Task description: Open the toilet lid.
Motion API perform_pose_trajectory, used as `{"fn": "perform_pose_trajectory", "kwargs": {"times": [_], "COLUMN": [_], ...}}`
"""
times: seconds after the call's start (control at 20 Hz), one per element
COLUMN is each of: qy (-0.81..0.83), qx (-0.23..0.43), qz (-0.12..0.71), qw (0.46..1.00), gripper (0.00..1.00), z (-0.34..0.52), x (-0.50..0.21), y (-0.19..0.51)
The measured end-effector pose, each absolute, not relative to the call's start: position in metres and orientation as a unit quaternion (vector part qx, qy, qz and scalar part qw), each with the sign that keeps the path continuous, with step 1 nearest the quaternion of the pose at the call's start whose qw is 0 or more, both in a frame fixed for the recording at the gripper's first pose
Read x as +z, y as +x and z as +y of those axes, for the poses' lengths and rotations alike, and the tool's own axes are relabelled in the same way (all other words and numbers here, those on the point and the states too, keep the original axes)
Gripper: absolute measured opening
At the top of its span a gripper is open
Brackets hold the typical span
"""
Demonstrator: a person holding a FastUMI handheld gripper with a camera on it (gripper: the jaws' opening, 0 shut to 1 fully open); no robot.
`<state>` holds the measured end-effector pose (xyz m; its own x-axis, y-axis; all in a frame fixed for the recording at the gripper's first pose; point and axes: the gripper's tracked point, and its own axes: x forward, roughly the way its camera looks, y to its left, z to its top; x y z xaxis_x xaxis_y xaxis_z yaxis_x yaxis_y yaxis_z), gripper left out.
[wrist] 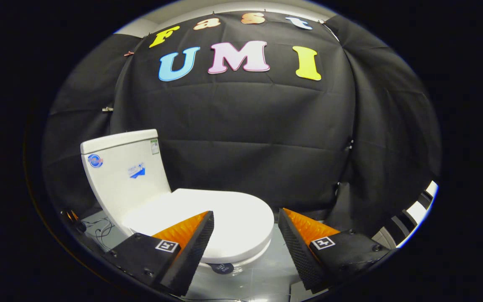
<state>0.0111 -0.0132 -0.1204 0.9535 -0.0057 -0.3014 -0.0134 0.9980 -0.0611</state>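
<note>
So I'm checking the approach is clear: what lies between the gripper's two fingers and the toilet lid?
Nothing. In the gripper view the open gripper frames the closed lid's front edge directly.

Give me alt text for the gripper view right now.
The open gripper hangs above a white ceramic toilet's closed lid, touching nothing. The white tank stands beyond the left finger, against black cloth.

Black cables (pixel 101 228) lie on the grey floor (pixel 262 272).
</note>
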Motion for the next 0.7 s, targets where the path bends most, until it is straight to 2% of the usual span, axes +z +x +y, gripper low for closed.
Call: {"fn": "perform_pose_trajectory", "kwargs": {"times": [0.7], "qy": [0.032], "qx": [-0.017], "qz": [0.284], "qw": [0.958], "gripper": [0.99], "z": [-0.035], "x": [-0.206], "y": [-0.014]}}
